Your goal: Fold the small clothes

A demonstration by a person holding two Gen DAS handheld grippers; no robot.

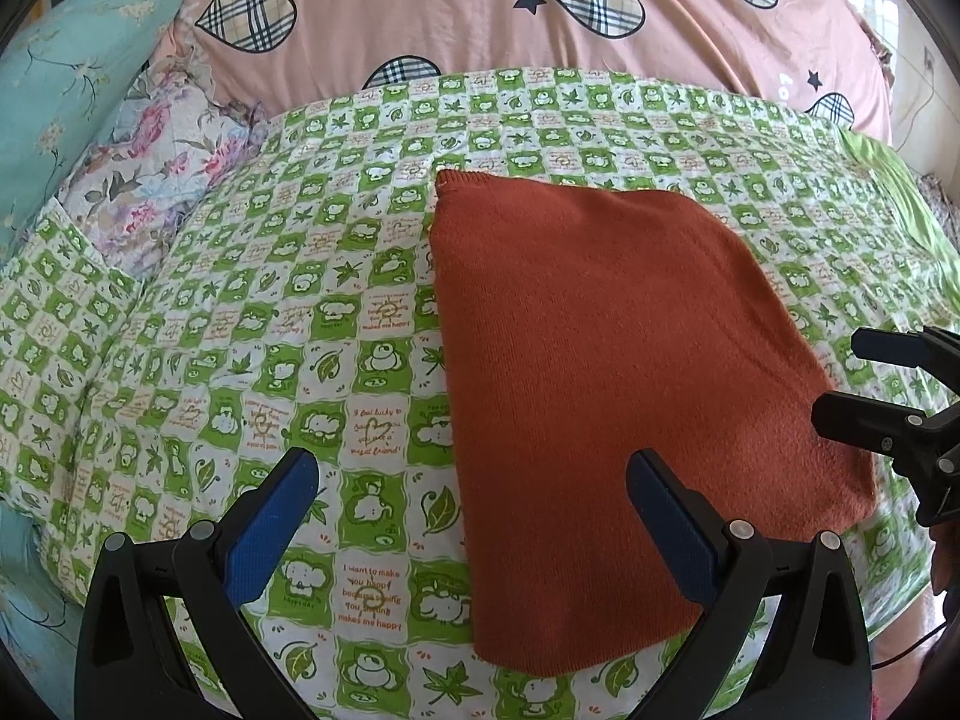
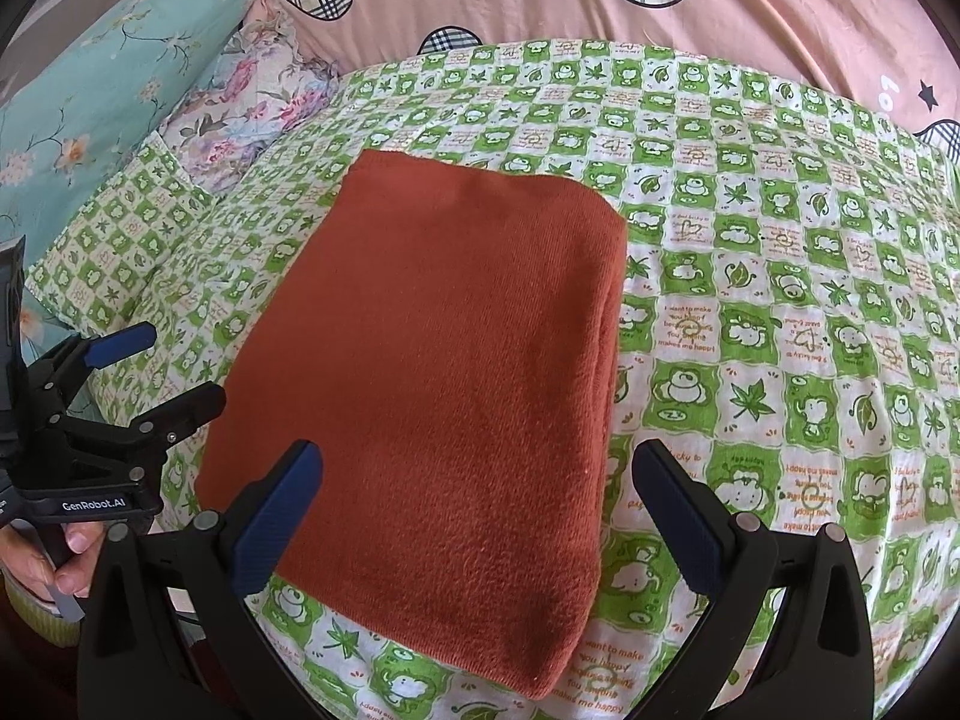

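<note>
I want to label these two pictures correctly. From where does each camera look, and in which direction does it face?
Left wrist: on the left gripper, facing forward and down over the green patterned sheet; its open blue fingers frame the rust-red folded garment; the right gripper shows at the right edge.
Right wrist: on the right gripper, aimed likewise; the left gripper and the hand holding it show at left.
Shared: garment, sheet, pink heart-print quilt.
</note>
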